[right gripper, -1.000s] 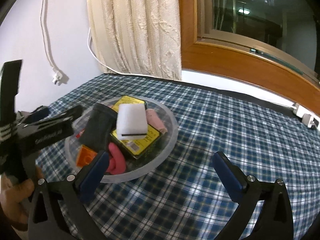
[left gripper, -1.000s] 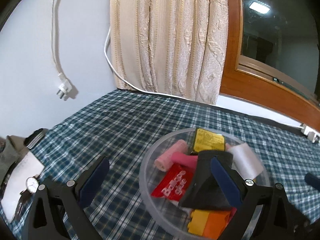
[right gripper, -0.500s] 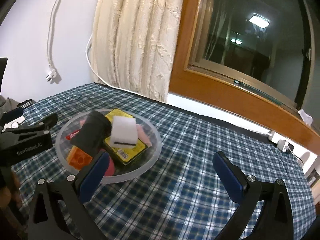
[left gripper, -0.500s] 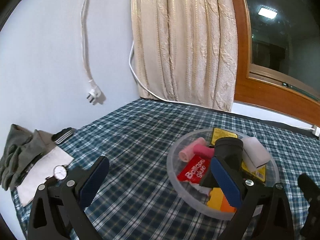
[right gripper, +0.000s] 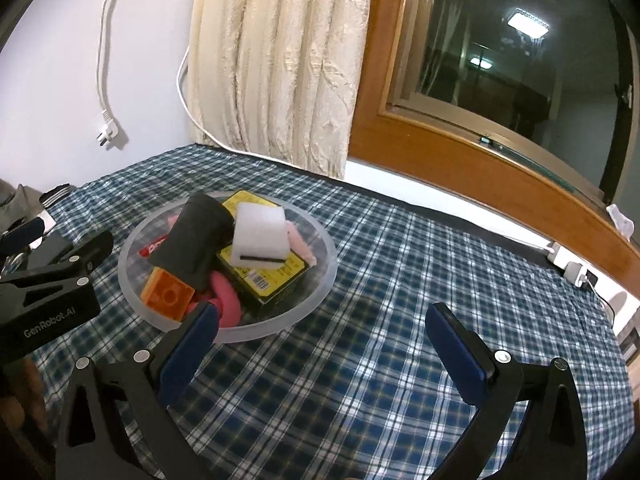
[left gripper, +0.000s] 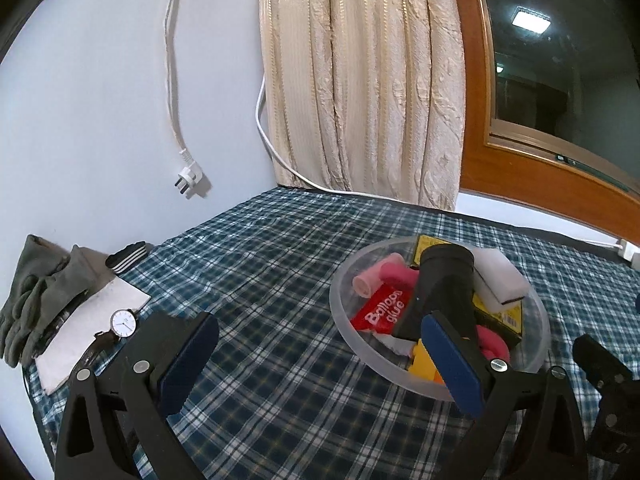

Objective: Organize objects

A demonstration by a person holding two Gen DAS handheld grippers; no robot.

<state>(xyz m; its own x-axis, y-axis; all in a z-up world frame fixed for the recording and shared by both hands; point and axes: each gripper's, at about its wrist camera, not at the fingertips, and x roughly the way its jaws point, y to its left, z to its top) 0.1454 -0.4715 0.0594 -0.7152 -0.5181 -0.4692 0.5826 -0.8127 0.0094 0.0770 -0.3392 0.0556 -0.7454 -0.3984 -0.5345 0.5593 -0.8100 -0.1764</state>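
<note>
Change: both grippers are pulling back from the clear bowl [right gripper: 325, 240]; it is now sitting farther off.
Left edge: gloves [left gripper: 36, 288] and a wristwatch [left gripper: 123, 323] are lying outside the bowl.
Left gripper [left gripper: 320, 360]: jaws standing apart, empty.
Bowl: holding the black cylinder [right gripper: 196, 236], white sponge [right gripper: 262, 230], yellow box [right gripper: 280, 276], orange brick [right gripper: 168, 292], gathered together on the plaid counter [right gripper: 380, 320].
Right gripper [right gripper: 324, 352]: jaws apart, empty, hovering beside the bowl.

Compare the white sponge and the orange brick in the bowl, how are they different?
The white sponge is pale and soft-looking; the orange brick is bright, hard-edged and studded. The sponge rests high on the yellow box; the brick sits low by the bowl's rim. Both are blocky and lie in that bowl.
</note>
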